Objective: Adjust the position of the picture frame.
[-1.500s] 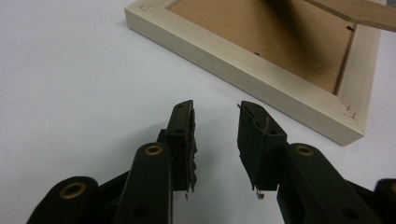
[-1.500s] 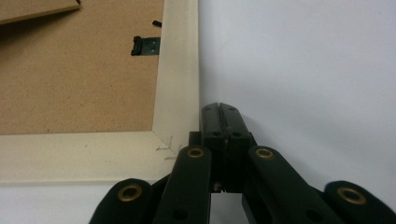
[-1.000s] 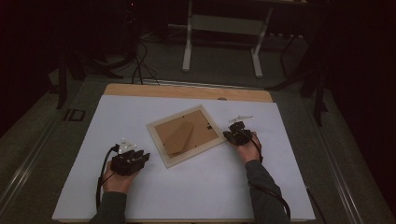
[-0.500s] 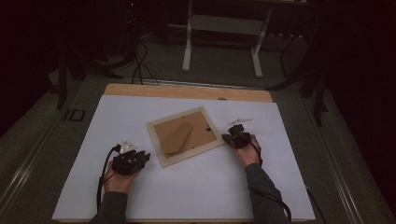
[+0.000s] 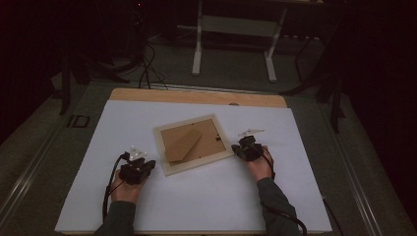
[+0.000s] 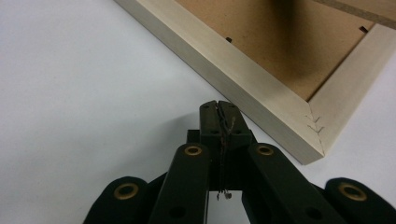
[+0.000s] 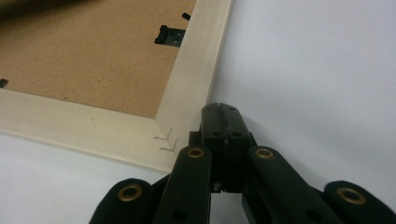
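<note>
Picture frame (image 5: 192, 144) face-down on white table (image 5: 206, 206), left tool (image 5: 139, 169) and right tool (image 5: 244, 147) flanking, both closed, empty.

frame (image 5: 193, 144) | pale wood, face-down, brown back | flat, mid-table, skewed

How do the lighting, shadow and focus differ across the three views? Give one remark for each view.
High view: dim overall, surroundings nearly black, the white table the brightest area. Left gripper view: evenly lit, a soft dark shadow on the brown backing of the picture frame; the left gripper links at the bottom look slightly soft. Right gripper view: bright, no glare, the frame's corner sharp beside the right gripper.
</note>
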Tool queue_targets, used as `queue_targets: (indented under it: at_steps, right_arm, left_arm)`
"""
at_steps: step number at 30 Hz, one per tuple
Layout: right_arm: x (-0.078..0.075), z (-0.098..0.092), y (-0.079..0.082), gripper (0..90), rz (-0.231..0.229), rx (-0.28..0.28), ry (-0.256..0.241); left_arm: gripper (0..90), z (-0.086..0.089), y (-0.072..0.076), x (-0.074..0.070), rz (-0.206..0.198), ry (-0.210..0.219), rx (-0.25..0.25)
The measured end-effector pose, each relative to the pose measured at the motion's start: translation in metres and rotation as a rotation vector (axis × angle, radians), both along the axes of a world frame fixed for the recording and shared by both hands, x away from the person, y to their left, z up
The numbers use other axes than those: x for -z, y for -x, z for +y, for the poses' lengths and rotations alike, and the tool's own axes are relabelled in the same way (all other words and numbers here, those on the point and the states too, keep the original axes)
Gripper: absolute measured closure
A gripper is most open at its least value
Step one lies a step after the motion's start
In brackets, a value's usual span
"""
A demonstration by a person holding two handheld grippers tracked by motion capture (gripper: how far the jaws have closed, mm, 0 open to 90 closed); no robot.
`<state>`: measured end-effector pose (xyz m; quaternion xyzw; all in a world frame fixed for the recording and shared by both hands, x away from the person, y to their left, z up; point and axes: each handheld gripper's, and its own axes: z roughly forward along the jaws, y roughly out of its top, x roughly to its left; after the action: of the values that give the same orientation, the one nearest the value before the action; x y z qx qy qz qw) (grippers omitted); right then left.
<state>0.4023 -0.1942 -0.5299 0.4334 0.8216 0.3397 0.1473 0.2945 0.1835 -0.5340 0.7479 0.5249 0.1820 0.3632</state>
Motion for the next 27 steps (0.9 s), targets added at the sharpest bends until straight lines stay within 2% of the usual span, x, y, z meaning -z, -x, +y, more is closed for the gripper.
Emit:
queue_targets:
  at_steps: [9, 13, 20, 27]
  right_arm:
    - [0.003, 0.002, 0.013, 90.0, -0.001, 0.005, -0.04]
    - [0.002, 0.004, 0.016, 90.0, -0.001, -0.006, -0.018]
    - [0.001, 0.007, 0.021, 90.0, 0.009, -0.009, -0.016]
    - [0.001, 0.011, 0.027, 90.0, -0.007, -0.019, 0.014]
  left_arm:
    - [89.9, -0.002, -0.003, 0.003, 0.002, -0.002, -0.032]
    - [89.7, -0.003, -0.005, 0.005, 0.008, 0.0, -0.043]
    - [89.4, -0.003, -0.008, 0.007, 0.017, 0.01, -0.039]
    - [88.8, -0.001, -0.009, 0.007, 0.021, 0.015, -0.042]
